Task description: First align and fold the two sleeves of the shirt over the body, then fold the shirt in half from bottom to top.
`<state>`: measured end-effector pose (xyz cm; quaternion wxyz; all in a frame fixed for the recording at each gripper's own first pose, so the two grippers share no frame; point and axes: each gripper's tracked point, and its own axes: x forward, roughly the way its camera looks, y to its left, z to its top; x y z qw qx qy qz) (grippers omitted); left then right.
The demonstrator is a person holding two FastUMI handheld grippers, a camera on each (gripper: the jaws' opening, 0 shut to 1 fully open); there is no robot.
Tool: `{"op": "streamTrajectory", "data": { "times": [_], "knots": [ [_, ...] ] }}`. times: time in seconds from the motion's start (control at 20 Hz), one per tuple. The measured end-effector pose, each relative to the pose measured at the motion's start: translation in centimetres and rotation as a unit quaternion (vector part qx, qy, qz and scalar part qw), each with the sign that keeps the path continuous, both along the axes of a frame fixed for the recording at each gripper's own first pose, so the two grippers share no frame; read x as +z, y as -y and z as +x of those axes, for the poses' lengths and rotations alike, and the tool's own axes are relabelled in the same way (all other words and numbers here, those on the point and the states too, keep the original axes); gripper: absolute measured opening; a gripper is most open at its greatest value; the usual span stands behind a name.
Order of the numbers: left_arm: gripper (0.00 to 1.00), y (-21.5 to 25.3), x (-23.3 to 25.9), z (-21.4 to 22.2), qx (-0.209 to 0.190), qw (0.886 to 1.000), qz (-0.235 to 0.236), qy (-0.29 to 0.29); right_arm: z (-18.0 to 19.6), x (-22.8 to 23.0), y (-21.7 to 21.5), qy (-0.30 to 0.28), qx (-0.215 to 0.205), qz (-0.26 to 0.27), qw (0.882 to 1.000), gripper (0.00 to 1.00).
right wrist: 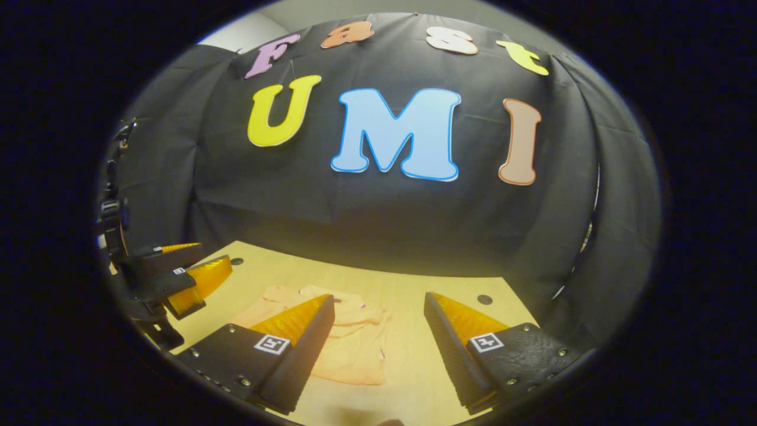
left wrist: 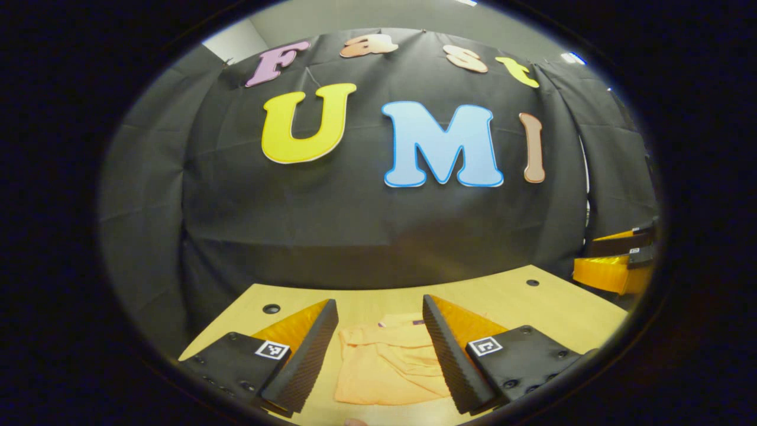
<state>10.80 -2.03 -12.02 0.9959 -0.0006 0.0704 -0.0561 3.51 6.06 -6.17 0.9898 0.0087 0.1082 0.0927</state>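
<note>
Wooden table (left wrist: 532, 302) bears a folded orange shirt (left wrist: 384, 367); above it both grippers, left (left wrist: 378, 355) and right (right wrist: 378, 349), gape wide, holding nothing.

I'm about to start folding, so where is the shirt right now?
The shirt lies on the wooden table, seen between the open left gripper fingers in the left gripper view, and left of centre, partly behind one right gripper finger, in the right gripper view.

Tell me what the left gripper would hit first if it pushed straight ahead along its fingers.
Probably the black cloth wall. The open left gripper points level, above the folded orange shirt on the light wooden table, though depth is unclear.
</note>
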Motion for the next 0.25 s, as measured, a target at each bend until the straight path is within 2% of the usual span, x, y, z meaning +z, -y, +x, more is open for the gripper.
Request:
{"op": "streamTrajectory", "data": {
  "times": [0.25],
  "knots": [
    [0.94, 1.7, 1.8, -5.0, 0.012, 1.000, -0.013, 0.018, -4.2, 1.0, 1.7, 0.023, 0.008, -0.008, 1.000, 0.95]
  ]
}}
